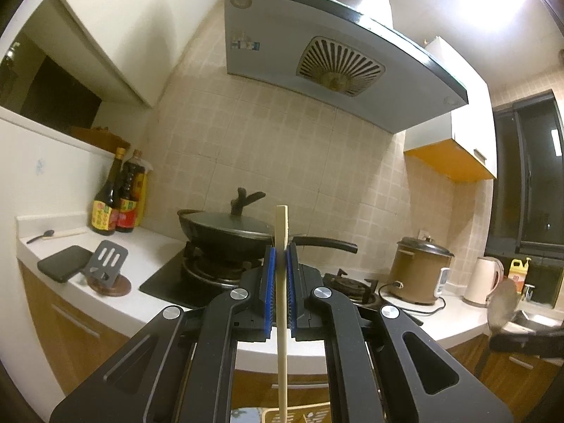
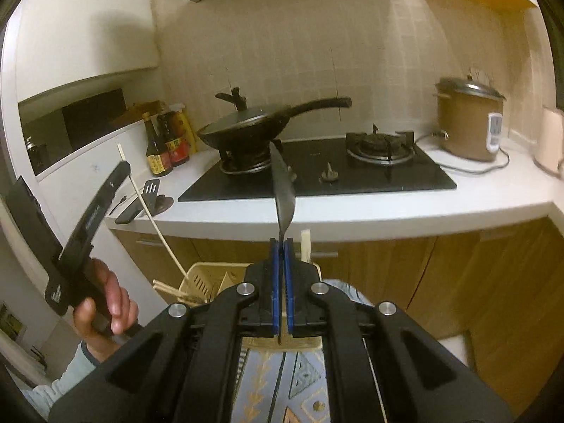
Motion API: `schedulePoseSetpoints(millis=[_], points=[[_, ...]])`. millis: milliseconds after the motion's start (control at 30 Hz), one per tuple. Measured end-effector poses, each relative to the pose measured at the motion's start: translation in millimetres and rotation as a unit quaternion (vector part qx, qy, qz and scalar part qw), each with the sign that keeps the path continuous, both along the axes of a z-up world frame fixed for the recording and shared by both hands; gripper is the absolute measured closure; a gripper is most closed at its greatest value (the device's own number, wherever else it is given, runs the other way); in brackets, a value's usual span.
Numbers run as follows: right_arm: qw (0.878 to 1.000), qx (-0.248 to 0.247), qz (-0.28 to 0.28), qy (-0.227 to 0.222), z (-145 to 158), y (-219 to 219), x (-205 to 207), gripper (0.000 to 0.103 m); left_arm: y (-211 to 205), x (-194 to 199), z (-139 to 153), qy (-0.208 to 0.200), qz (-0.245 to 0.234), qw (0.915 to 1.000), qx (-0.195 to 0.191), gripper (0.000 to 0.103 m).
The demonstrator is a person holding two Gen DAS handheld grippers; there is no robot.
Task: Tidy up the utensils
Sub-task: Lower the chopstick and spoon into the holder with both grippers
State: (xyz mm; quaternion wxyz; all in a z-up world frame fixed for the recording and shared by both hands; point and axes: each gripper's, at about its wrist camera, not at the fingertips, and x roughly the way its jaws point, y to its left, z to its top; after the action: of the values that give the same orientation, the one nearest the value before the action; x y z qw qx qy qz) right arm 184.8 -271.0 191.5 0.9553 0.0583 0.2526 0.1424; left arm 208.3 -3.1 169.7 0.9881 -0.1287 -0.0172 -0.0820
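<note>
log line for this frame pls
left gripper: shut on pale wooden chopstick | right gripper: shut on dark metal spoon | cream slotted basket: below, holds chopsticks

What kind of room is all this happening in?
A home kitchen, most likely. There is a gas hob with a lidded wok on one burner, a range hood overhead, and a rice cooker plugged in on the white countertop.

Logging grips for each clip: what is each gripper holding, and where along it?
Left gripper clamps a chopstick near its upper end. Right gripper pinches a metal spoon by its handle, bowl up.
</note>
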Motion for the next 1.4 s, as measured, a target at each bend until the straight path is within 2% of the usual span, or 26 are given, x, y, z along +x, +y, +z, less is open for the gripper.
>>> schedulePoseSetpoints(millis=[333,533,733,1167,1400], points=[[1.000,-0.003,0.001,-0.017,-6.7,13.0,26.9,0.101,-6.1,4.3,-5.0,0.004,-0.001,0.9999,0.012,0.099],[1.000,0.014,0.015,-0.022,-10.2,23.6,37.2,0.101,-6.3,10.0,-8.6,0.012,-0.002,0.9999,0.011,0.099],[0.999,0.012,0.018,-0.026,-26.8,39.5,46.2,0.101,-7.1,17.6,-14.6,0.022,-0.010,0.9997,0.003,0.099],[1.000,0.007,0.019,-0.006,-60.5,52.2,58.2,0.101,-10.5,23.6,-19.4,0.018,-0.015,0.9997,-0.005,0.099],[1.000,0.011,0.020,0.021,-70.3,43.9,53.0,0.096,-12.8,22.2,-23.2,0.024,-0.018,0.9995,-0.002,0.098]])
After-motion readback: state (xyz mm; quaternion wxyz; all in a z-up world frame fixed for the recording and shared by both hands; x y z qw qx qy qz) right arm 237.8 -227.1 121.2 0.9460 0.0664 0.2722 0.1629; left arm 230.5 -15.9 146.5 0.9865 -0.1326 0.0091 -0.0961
